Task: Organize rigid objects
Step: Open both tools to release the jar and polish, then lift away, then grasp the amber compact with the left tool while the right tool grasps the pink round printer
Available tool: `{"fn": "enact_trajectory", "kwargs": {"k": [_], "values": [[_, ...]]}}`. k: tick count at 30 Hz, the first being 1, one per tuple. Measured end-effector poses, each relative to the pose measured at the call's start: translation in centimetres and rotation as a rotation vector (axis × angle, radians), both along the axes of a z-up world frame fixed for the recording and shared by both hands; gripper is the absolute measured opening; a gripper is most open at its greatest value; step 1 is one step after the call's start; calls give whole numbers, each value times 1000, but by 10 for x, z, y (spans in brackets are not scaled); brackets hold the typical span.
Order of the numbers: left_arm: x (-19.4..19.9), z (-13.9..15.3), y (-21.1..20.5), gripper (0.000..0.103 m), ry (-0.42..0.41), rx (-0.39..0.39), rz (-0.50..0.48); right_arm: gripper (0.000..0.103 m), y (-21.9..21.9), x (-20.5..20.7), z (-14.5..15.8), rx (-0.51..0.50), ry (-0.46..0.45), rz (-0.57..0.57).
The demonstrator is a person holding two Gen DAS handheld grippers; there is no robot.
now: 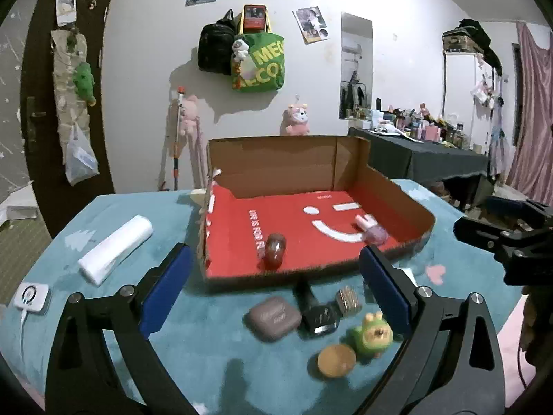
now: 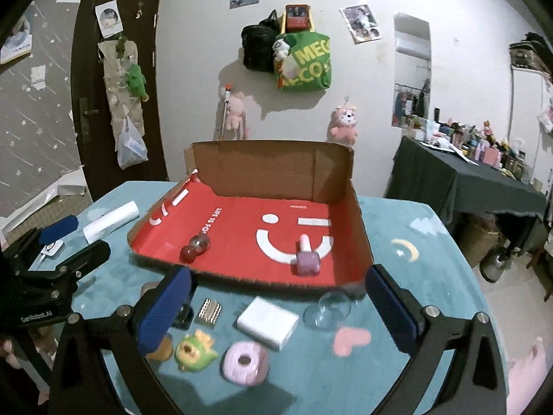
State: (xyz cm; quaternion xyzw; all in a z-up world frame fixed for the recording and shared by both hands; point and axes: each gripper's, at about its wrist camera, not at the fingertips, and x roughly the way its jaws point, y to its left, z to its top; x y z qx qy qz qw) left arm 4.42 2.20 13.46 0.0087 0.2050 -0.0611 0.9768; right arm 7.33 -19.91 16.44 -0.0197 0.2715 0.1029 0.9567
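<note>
A red-lined cardboard box [image 1: 408, 207] [image 2: 359, 221] sits on the teal table. Inside lie a dark red glossy bottle [image 1: 274, 247] [image 2: 194, 247] and a pink-capped purple bottle [image 1: 371, 230] [image 2: 307, 259]. In front of the box lie a brown case [image 1: 273, 317], a black block [image 1: 319, 318], a gold studded piece [image 1: 347, 300] [image 2: 208, 312], a green toy [image 1: 371, 333] [image 2: 195, 351], an orange disc [image 1: 336, 359], a white box [image 2: 268, 321], a pink ring [image 2: 244, 362] and a clear glass dome [image 2: 328, 309]. My left gripper [image 1: 276, 290] and right gripper [image 2: 276, 309] are open, empty, above these items.
A white roll [image 1: 115, 249] [image 2: 110, 221] and a white charger [image 1: 31, 297] lie at the table's left. A dark cluttered table [image 2: 484, 180] stands at the right. The other gripper shows at the right edge of the left wrist view [image 1: 508, 242].
</note>
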Motion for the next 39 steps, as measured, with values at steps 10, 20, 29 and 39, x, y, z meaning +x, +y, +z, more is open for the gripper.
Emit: {"fn": "enact_trajectory", "kwargs": {"k": [10,20,29,39], "values": [[-41,-40,-3,98,9,-16,22,103,1,-50,-44,-17,-36,-73],[-48,-79,-6,98,39,-41,27,103,-1,-65,-94,12,-34,-107],[-39,-96,-12,98,95,-22,17,103,5,-56,-118,-18,13,-85],[-19,-98,-19,98,183,13,-39,103,5,-33,-123,3,96,-27]]}}
